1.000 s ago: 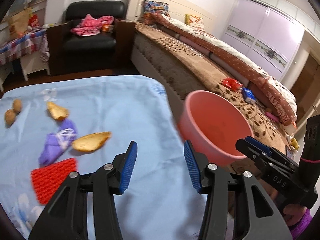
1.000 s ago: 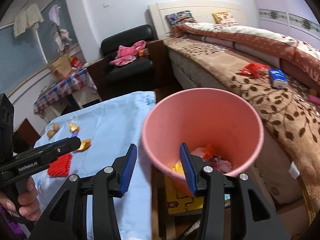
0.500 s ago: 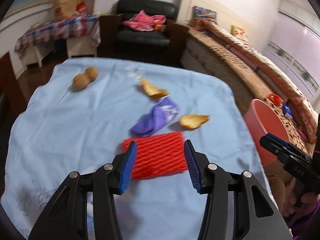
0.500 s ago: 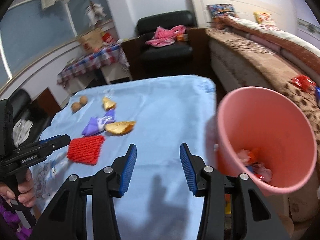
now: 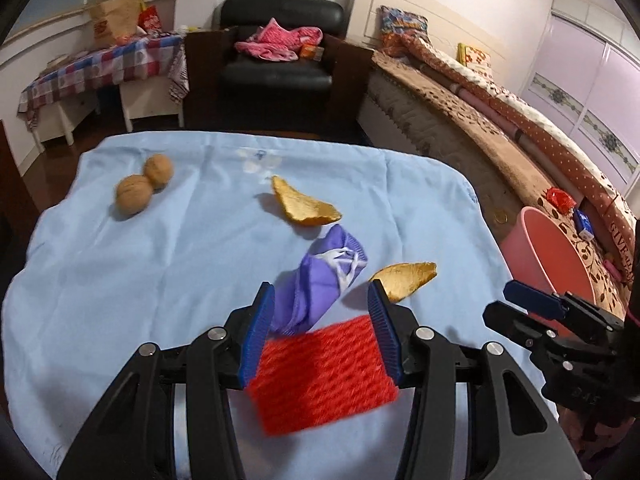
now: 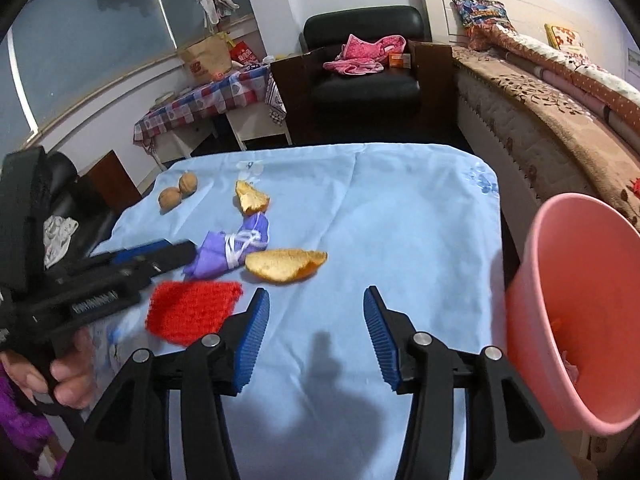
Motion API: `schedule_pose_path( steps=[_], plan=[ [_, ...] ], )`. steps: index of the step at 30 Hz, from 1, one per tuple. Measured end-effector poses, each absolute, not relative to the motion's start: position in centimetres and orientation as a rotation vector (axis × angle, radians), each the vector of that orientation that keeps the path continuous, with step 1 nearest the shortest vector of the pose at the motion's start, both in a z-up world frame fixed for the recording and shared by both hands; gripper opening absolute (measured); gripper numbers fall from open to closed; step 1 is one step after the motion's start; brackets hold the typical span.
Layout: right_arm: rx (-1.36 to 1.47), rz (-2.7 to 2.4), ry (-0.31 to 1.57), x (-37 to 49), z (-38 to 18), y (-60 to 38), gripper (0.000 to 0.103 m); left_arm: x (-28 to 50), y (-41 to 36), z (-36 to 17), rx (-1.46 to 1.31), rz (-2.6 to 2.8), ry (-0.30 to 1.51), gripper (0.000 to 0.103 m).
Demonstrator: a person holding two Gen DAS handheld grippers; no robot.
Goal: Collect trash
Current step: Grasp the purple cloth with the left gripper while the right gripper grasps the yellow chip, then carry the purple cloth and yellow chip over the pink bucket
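On the light-blue cloth lie a red foam net (image 5: 324,376) (image 6: 192,309), a crumpled purple wrapper (image 5: 320,284) (image 6: 232,250), two orange peels (image 5: 304,206) (image 5: 404,276) (image 6: 286,265) and two walnuts (image 5: 142,188) (image 6: 178,192). My left gripper (image 5: 320,312) (image 6: 154,254) hovers open just above the red net and the wrapper's near end, touching neither. My right gripper (image 6: 316,312) (image 5: 528,300) is over bare cloth right of the net, its jaws opening with nothing between them. The pink bin (image 6: 576,312) (image 5: 548,256) stands off the table's right edge with scraps inside.
A bed (image 5: 500,128) runs along the right beyond the bin. A black armchair (image 5: 280,52) with pink clothes stands behind the table, and a checked side table (image 5: 100,68) sits at the back left. A hand (image 6: 60,376) holds the left gripper's handle.
Both grippers swung left from the pink bin to the table. The left one closed in on the red net and purple wrapper. The right one's jaws widened a little.
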State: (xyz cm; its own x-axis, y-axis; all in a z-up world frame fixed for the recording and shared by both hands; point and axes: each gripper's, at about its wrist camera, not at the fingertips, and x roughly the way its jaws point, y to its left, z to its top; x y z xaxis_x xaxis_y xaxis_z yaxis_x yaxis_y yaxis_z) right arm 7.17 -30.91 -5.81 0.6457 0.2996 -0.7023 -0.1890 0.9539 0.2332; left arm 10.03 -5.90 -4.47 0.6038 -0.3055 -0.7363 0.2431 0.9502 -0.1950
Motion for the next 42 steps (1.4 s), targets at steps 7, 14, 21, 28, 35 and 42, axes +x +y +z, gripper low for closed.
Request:
schedule_pose_path(
  steps=[7,14,21,28,35,42],
  plan=[
    [0.178,0.296,0.876,10.4,-7.0,-30.0,0.052,12.0,-6.4,-6.6,-0.05,-0.289,0.92,0.048],
    [0.163,0.293,0.924,13.2,-8.7,-28.5,0.052,12.2,-6.2,-6.7,-0.049,-0.306,0.904,0.027],
    [0.179,0.277,0.947,14.0,-9.8,-28.0,0.024,11.7,-6.6,-6.1,-0.043,-0.336,0.88,0.011],
    [0.193,0.287,0.927,13.1,-9.1,-28.6,0.005,11.1,-6.4,-4.7,-0.067,-0.331,0.851,0.009],
    [0.223,0.27,0.875,11.3,-7.1,-30.3,0.005,10.3,-6.5,-2.8,-0.093,-0.354,0.823,0.008],
    [0.267,0.237,0.827,9.2,-5.3,-32.6,0.005,9.2,-8.0,-1.3,-0.093,-0.394,0.8,0.008]
  ],
)
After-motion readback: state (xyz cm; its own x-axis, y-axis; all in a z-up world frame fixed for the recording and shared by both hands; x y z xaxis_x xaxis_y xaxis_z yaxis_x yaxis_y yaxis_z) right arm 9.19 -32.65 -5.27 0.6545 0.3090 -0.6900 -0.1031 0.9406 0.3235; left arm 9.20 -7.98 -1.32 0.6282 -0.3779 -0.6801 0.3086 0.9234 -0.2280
